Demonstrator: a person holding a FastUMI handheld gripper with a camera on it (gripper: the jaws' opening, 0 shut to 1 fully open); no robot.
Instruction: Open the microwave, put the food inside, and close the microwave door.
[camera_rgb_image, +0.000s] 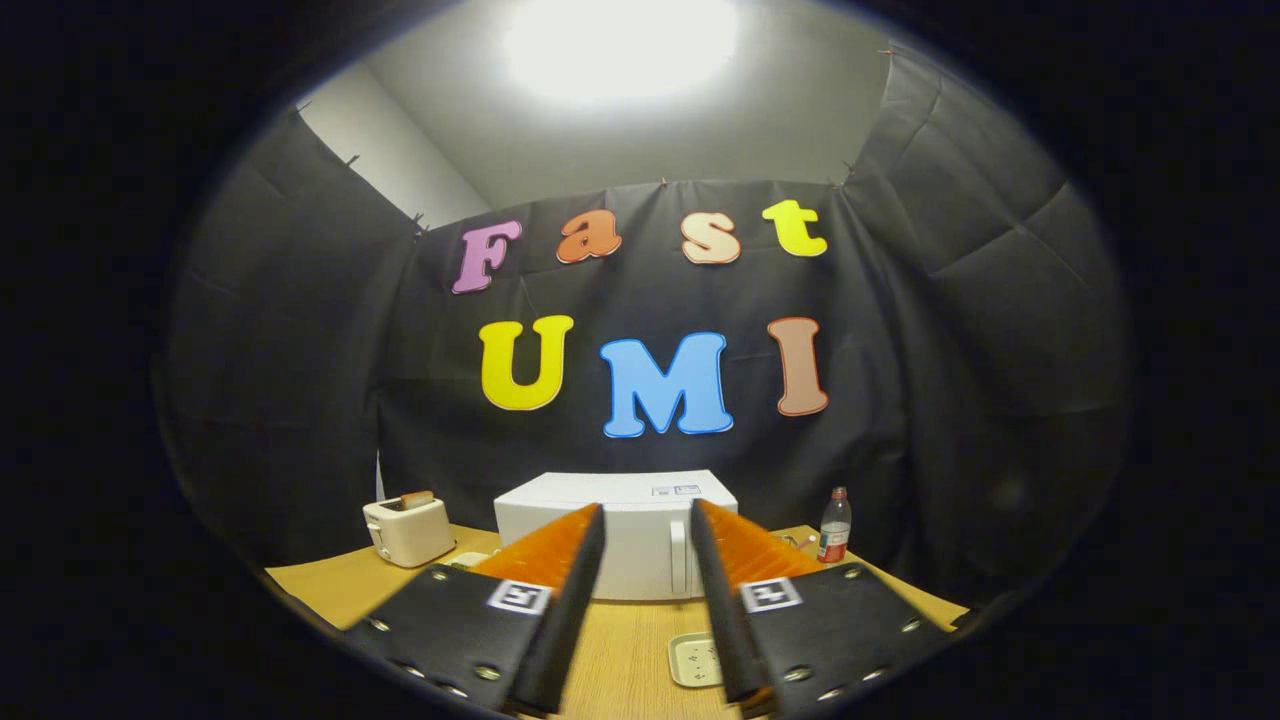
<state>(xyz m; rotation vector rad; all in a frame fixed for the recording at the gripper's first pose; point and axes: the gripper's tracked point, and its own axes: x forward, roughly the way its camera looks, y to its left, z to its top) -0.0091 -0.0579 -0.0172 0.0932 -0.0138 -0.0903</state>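
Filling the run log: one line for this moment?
stage: approach | gripper: open, holding nothing | microwave: door shut, beyond fingers | tray: on table

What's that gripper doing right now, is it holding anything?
Gripper: open and holding nothing; its fingers stand apart, with the closed white microwave beyond them on the table.

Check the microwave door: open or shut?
Shut. The microwave door sits flush with its front, handle facing the open claw, whose fingers stand apart short of it, holding nothing.
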